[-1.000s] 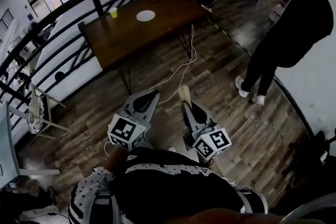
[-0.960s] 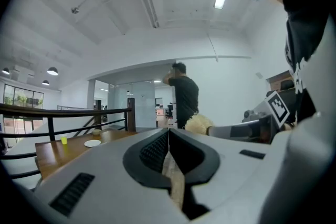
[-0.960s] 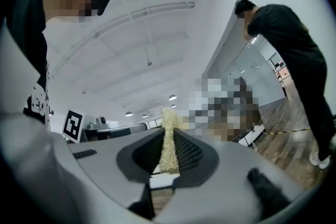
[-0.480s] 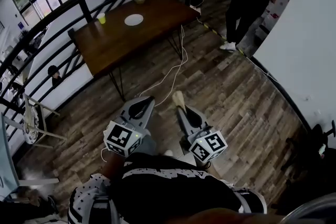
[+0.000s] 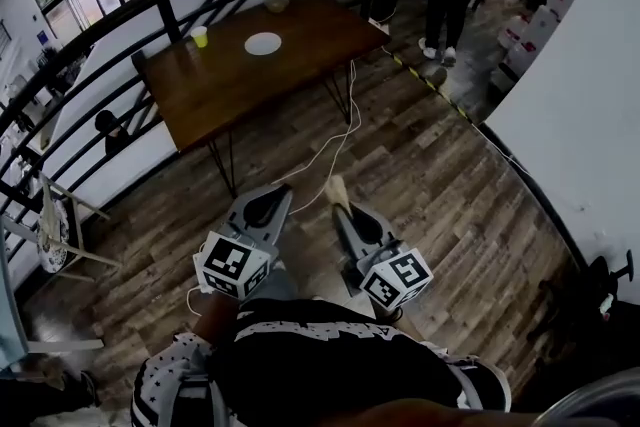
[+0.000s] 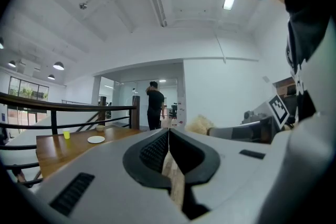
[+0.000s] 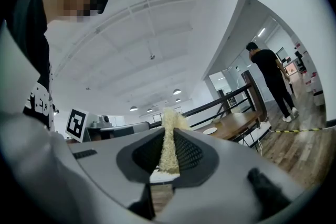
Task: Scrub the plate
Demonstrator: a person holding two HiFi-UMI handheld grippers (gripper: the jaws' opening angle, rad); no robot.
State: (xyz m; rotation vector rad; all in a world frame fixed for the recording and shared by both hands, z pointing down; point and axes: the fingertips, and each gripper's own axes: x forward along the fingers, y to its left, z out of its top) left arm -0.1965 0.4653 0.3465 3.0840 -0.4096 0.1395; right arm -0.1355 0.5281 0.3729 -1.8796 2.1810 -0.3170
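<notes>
The small round white plate [image 5: 263, 43] lay flat on the dark wooden surface [image 5: 300, 65], clear of its edges. Open plank floor [image 5: 410, 165] separated it from both grippers. The left gripper [image 5: 270, 197] had its jaws clenched on nothing; the right gripper [image 5: 343, 208] had its jaws grasping a pale fibrous scrubber [image 5: 337, 186].

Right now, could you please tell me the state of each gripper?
The left gripper is closed, with nothing between its jaws.
The right gripper is closed on a beige scrub pad.

- White plate [image 5: 263, 43], yellow cup [image 5: 199, 36].
- Dark brown table [image 5: 250, 83].
- Cream scrubber [image 5: 337, 185].
- Grey left gripper [image 5: 283, 190] and right gripper [image 5: 341, 207], black-and-white square-patterned cubes.
- Brown plank floor [image 5: 430, 175].
</notes>
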